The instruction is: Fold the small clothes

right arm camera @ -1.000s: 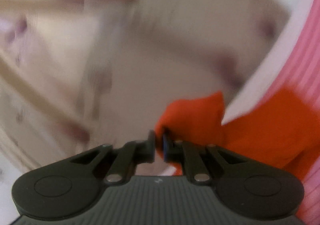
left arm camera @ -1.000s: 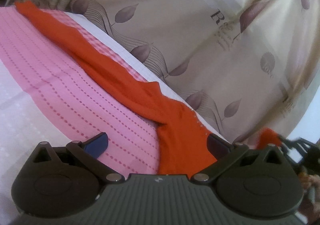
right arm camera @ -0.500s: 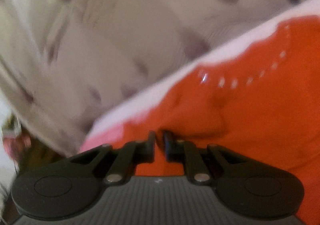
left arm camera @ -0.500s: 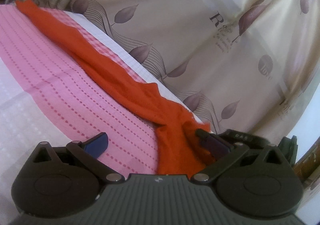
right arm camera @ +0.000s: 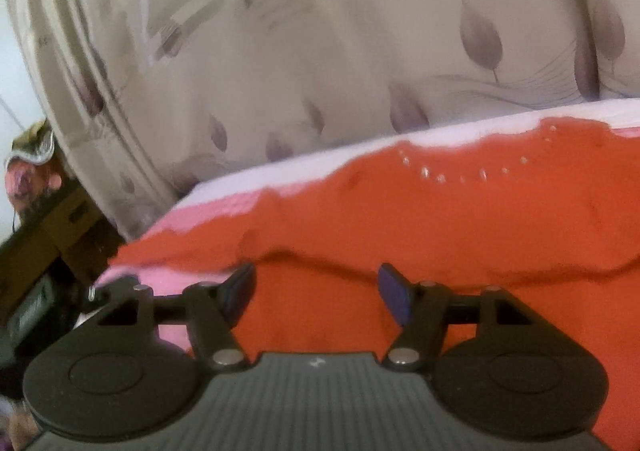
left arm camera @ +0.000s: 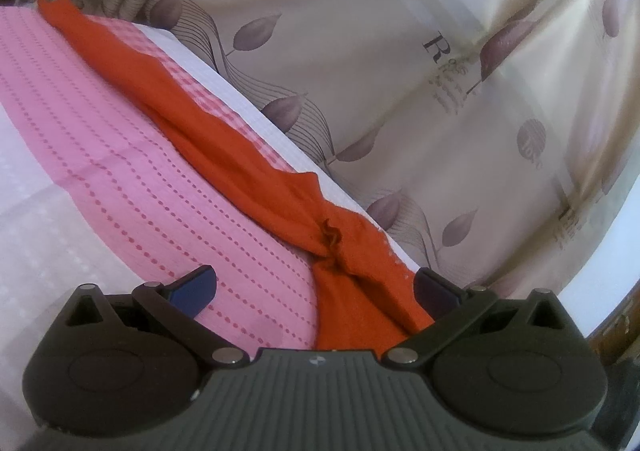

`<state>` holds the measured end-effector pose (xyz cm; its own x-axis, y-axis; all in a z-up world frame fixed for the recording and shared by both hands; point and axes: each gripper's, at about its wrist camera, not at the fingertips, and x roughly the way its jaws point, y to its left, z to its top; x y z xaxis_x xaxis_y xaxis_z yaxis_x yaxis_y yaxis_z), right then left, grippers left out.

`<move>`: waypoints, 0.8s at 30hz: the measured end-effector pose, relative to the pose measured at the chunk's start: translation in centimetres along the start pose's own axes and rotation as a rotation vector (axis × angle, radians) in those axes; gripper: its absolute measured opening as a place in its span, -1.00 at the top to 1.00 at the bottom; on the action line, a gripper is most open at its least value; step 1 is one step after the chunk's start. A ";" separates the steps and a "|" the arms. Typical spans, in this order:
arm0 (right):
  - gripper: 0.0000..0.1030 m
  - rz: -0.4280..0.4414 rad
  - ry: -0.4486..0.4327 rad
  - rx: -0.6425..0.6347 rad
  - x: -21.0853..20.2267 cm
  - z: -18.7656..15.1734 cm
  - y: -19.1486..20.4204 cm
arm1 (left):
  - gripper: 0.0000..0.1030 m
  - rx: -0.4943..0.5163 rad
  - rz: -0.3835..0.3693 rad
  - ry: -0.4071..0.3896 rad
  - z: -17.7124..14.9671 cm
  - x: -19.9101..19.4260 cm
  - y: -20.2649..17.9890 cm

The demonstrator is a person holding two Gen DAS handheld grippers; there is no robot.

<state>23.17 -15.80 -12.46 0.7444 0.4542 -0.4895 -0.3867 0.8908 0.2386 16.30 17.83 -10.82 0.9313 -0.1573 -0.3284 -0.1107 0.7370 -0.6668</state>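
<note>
The orange knit garment is lying stretched along the pink dotted cloth, one fold seemingly laid. The right gripper, jaws just opening, is releasing it; the left gripper is hovering spread. More folding is remaining.

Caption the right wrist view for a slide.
Right gripper, jaws just opened and apart, over the orange garment lying on the pink cloth beside a leaf-print curtain.
</note>
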 end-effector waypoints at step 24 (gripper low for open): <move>-0.48 -0.013 -0.024 0.029 0.5 -1.8 -0.3 | -0.75 -0.324 0.210 0.006 20.3 1.3 18.2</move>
<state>22.64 -15.83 -14.29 0.7624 0.4423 -0.4724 -0.3611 0.8965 0.2567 22.55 44.31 -9.82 0.8746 -0.0298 -0.4840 -0.4039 0.5075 -0.7611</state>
